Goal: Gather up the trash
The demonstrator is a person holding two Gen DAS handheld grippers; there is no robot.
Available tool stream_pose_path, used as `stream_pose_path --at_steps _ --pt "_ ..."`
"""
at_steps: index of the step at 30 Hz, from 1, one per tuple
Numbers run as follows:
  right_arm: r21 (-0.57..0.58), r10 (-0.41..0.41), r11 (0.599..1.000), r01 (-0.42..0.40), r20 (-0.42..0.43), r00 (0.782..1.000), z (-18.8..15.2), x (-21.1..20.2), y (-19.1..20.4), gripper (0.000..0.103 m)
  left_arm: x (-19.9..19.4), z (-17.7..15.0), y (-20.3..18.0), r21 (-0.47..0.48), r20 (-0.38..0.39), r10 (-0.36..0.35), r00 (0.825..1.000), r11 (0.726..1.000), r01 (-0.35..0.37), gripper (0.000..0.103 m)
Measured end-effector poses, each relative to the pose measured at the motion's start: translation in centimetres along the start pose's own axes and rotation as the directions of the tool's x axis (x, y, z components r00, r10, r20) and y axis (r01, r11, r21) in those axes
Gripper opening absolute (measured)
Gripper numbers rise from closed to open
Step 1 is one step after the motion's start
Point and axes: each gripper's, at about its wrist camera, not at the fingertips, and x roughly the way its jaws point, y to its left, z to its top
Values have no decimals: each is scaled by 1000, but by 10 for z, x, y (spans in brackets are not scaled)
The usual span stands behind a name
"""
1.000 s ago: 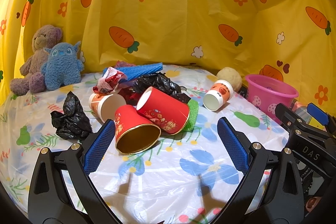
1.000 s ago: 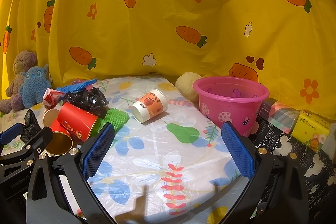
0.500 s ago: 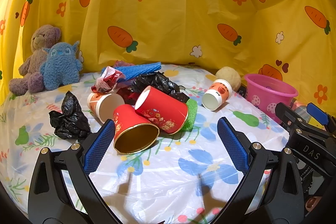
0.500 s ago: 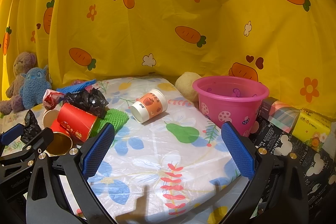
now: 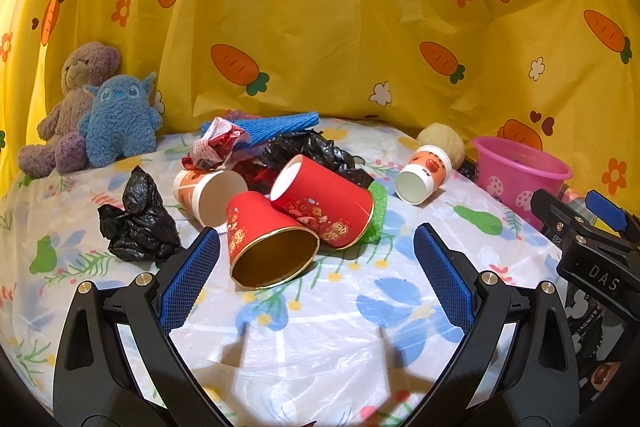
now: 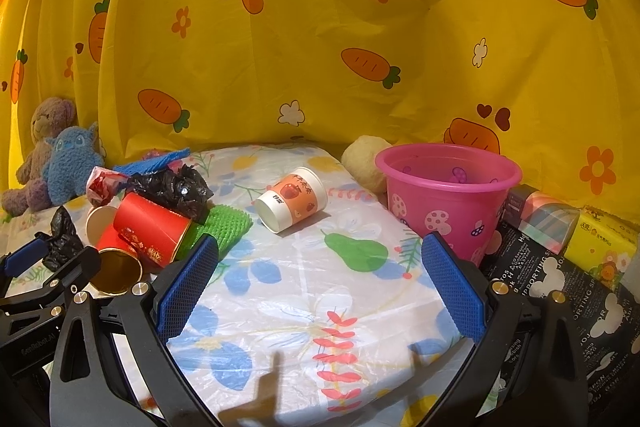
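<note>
Left tool (image 5: 316,263) hangs spread wide and empty just short of the nearest red cup (image 5: 268,247), which lies on its side at the front of the trash pile on the tabletop (image 5: 320,339), while the right tool (image 6: 320,279), equally wide and empty, faces the orange-print cup (image 6: 292,199) with the pink bucket (image 6: 448,199) just to the right. Best play, I'd say: straddle that gold-rimmed mouth and squeeze gently, since thin paper will buckle. Against a second ago, the pile sits a touch lower and nearer in the left view, nothing grabbed yet.
</note>
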Motion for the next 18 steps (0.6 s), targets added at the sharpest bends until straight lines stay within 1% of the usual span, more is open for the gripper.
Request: stream_pose_path --at_steps 4,6,10,12,14,18 --pt "-12 30 999 -30 -1 1000 -3 3 6 98 2 -6 21 -31 -9 24 1000 999 -24 96" --pt "-15 58 998 -58 -10 998 -5 7 11 98 2 -6 32 -44 -7 48 999 998 -48 96" --pt "-24 116 993 -118 -49 992 -8 19 27 98 6 -8 48 -58 -20 84 996 995 -85 96" --pt "-27 135 990 -137 -59 989 -8 22 33 96 13 -9 52 -55 -40 96 995 994 -98 93" --pt "-32 149 988 -151 -65 987 -8 25 38 96 22 -9 54 -46 -68 106 992 993 -109 88" --pt "-39 172 984 -176 -82 982 -8 33 46 93 44 -10 54 -29 -142 86 986 995 -91 79"
